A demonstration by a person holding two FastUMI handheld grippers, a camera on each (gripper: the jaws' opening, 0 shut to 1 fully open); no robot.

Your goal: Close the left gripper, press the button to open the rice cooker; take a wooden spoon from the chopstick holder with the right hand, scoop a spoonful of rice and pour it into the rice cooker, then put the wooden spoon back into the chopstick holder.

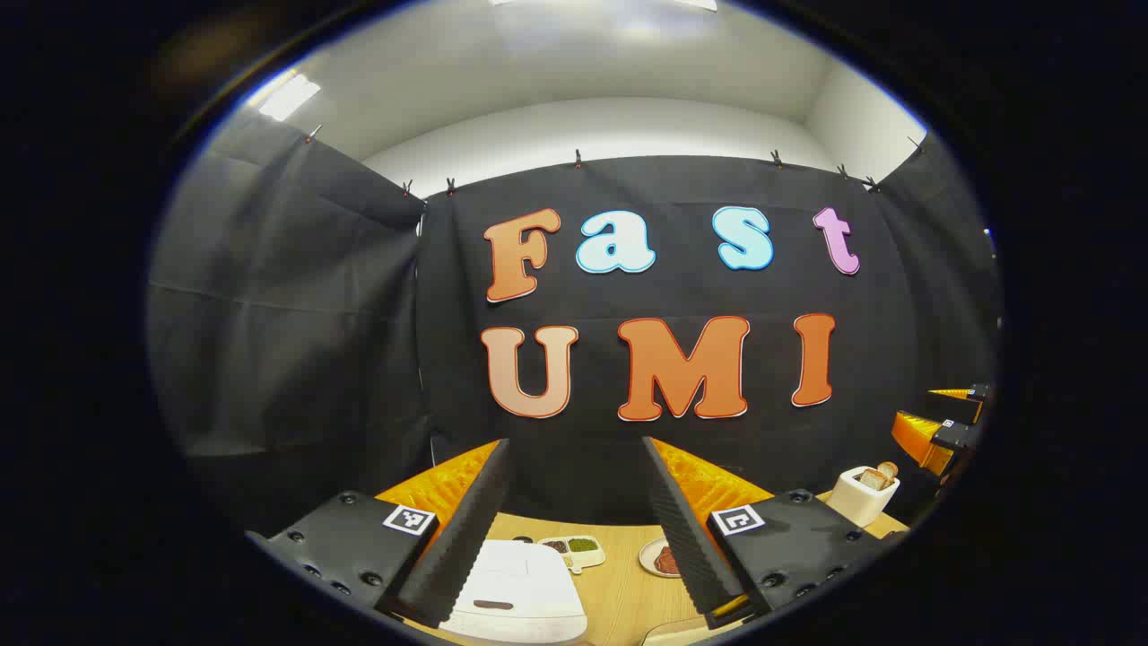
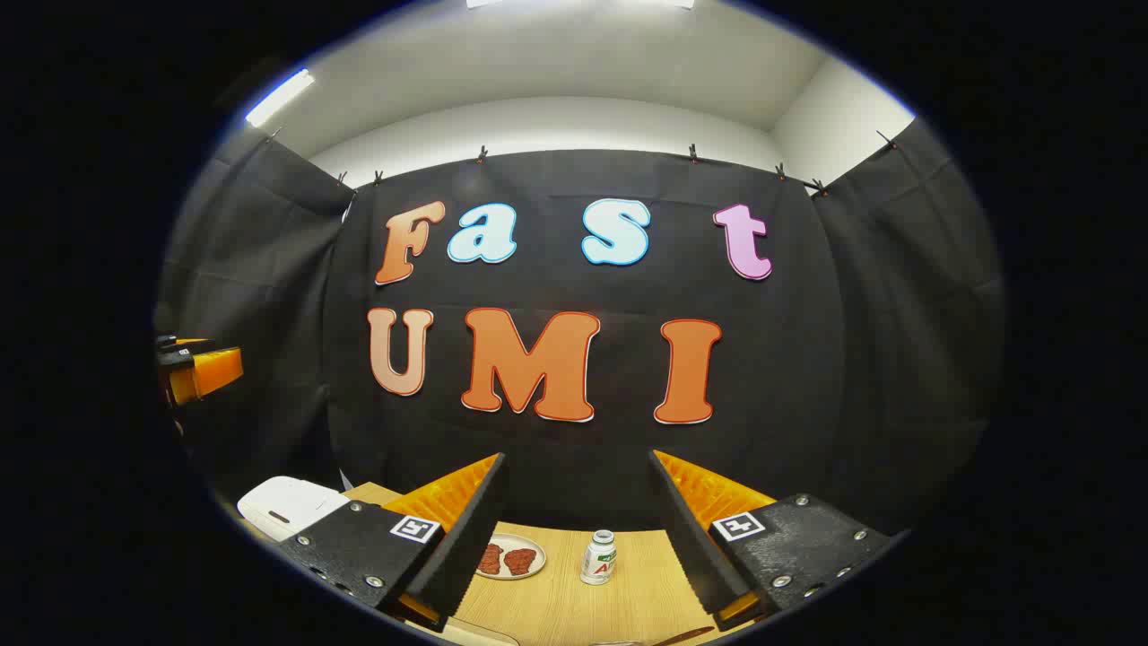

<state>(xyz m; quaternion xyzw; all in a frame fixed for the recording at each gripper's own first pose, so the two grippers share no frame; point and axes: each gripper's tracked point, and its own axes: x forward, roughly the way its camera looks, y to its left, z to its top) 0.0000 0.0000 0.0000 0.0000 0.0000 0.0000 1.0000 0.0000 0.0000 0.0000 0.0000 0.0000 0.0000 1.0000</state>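
Observation:
The white rice cooker (image 1: pixel 516 588) sits with its lid down on the wooden table, low between my left gripper's fingers; it also lies at the lower left of the right gripper view (image 2: pixel 287 504). My left gripper (image 1: pixel 574 444) is open and holds nothing, raised above the table. A white chopstick holder (image 1: pixel 861 493) with wooden utensil heads sticking out stands at the right. My right gripper (image 2: pixel 576 458) is open and holds nothing, also raised; it hangs above the holder at the far right (image 1: pixel 946 417). The left gripper (image 2: pixel 193 368) shows far off at the left edge.
A small divided dish (image 1: pixel 574 547) with dark and green contents lies behind the cooker. A plate of brown food (image 2: pixel 511 558) and a small white bottle (image 2: pixel 598 556) stand mid-table. The black cloth wall (image 2: pixel 807 377) closes the table's far side.

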